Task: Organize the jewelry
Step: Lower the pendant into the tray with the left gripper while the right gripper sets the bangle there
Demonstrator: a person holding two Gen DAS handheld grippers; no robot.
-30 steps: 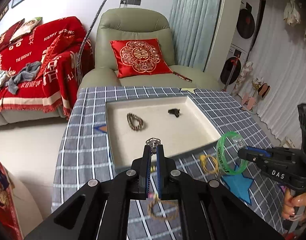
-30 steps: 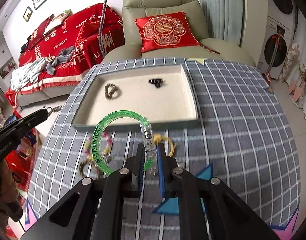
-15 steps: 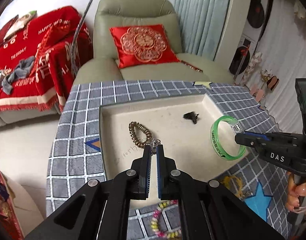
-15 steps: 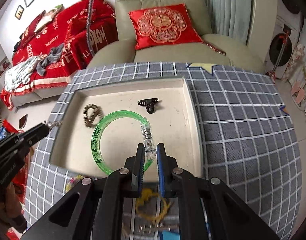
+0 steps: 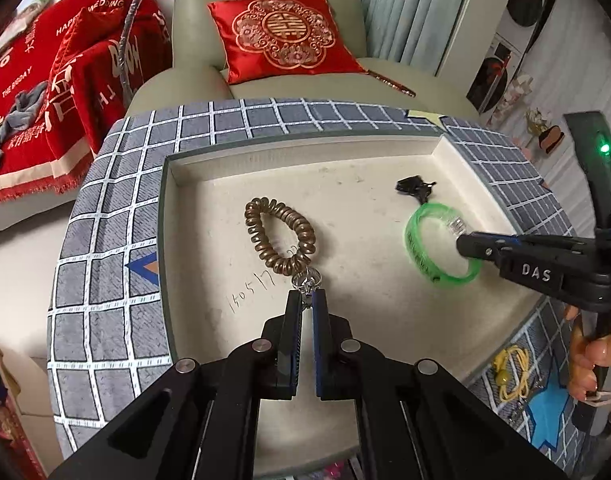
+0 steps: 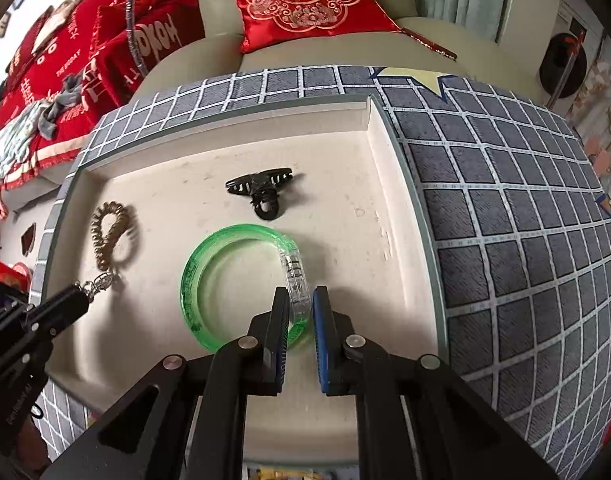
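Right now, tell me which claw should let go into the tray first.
Probably right. The right claw holds the green bangle low over bare tray floor, just short of the black hair clip. The left claw pinches a small silver piece right against the coiled bronze bracelet.

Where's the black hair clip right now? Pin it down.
In the right wrist view the black hair clip lies on the tray floor toward its far wall, just beyond the green bangle, right of the coiled bracelet.
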